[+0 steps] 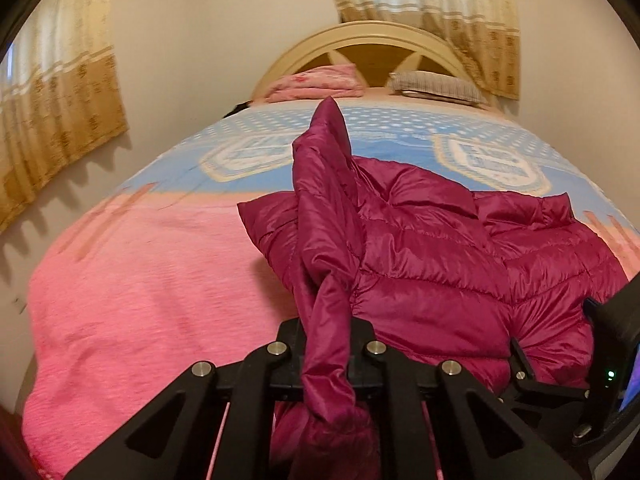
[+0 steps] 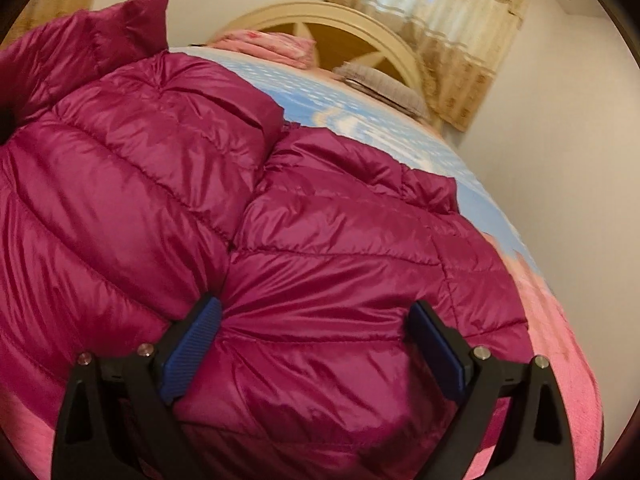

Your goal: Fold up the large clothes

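Note:
A magenta quilted puffer jacket (image 1: 440, 248) lies crumpled on the bed (image 1: 140, 280). My left gripper (image 1: 326, 332) is shut on a fold of the jacket's edge, which stands up between the fingers and hangs over them. In the right wrist view the jacket (image 2: 200, 168) fills most of the frame. My right gripper (image 2: 316, 332) is open, its blue pads (image 2: 192, 344) straddling a bulge of the jacket's lower part and pressing on it. The right gripper's body also shows at the right edge of the left wrist view (image 1: 612, 360).
The bed has a pink and light-blue blanket (image 1: 120, 300). A pink pillow (image 1: 316, 80), a striped grey pillow (image 1: 436, 86) and a cream arched headboard (image 1: 360, 40) lie at the far end. Beige curtains (image 1: 52, 112) hang on the walls at left and behind.

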{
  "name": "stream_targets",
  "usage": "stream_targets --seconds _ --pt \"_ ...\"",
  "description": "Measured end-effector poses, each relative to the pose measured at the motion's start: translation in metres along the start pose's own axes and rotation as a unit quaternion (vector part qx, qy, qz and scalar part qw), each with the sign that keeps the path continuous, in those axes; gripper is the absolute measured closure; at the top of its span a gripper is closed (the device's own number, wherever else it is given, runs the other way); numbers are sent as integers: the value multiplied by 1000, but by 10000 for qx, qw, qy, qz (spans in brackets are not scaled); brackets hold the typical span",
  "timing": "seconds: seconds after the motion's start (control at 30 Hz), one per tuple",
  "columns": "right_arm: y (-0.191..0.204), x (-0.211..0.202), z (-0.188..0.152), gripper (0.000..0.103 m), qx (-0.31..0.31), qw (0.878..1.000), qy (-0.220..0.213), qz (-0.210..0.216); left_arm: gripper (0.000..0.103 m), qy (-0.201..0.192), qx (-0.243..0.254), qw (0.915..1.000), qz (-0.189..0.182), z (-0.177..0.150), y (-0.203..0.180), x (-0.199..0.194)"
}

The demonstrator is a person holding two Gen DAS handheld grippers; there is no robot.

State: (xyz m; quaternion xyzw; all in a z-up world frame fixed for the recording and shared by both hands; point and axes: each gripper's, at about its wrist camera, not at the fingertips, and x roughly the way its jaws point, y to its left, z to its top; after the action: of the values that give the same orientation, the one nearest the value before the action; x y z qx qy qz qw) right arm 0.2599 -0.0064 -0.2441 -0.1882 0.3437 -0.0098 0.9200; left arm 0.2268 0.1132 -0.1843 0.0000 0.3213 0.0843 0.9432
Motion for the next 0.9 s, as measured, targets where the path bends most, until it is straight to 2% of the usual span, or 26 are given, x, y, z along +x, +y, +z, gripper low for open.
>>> stream_targets --seconds 0.13,0.17,0.3,0.37,0.5,0.67,0.73,0.77,0.9 --pt "4 -20 7 6 -164 9964 -46 826 95 -151 1 9996 217 10 21 -17" --pt "-1 -27 8 6 -143 9961 -101 861 95 -245 52 9993 282 16 22 -25" --pt "-43 -45 7 1 17 9968 -348 715 95 -522 231 9978 332 42 10 -44" --pt "-84 -44 0 0 216 9985 -322 380 95 -683 382 9966 264 54 -9 -56" --pt "-164 -24 -19 0 700 9971 -81 -292 95 -1101 961 9892 51 68 -73 -77" --pt "-243 -16 -54 0 1402 9866 230 -798 95 -1373 1783 9739 -303 62 -177 -83" --pt "-259 -12 -61 0 1539 9833 334 -911 95 -1366 2089 9676 -380 53 -213 -76" --pt "-267 -9 -67 0 1594 9817 408 -962 95 -1402 2328 9618 -329 42 -234 -70" --pt "-283 1 -85 0 1796 9755 660 -1088 95 -1223 2855 9501 -296 10 -282 -41"
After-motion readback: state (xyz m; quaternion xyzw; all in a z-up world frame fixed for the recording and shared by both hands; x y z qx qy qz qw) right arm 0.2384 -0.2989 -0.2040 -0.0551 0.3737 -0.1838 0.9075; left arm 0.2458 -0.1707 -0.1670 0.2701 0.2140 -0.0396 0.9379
